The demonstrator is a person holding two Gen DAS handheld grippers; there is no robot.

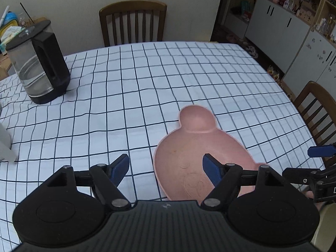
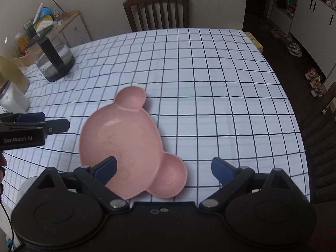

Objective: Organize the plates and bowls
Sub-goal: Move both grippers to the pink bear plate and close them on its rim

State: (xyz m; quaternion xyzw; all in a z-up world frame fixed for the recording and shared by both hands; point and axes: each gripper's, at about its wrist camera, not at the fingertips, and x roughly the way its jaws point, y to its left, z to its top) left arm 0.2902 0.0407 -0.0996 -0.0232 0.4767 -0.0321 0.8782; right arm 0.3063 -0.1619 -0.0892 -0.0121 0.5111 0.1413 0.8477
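A pink bear-shaped plate with two round ears lies flat on the checked tablecloth. My left gripper is open above the plate's left rim; its right finger hangs over the plate's inside and its left finger over the cloth. In the right wrist view the plate sits left of centre. My right gripper is open with the plate's near ear between its fingers, and the pads are not pressing on it. Each gripper also shows at the edge of the other's view: the right gripper and the left gripper.
A glass kettle with a black handle stands at the table's far left. A white container sits at the left edge. Wooden chairs stand at the far side and the right side. White cabinets line the right wall.
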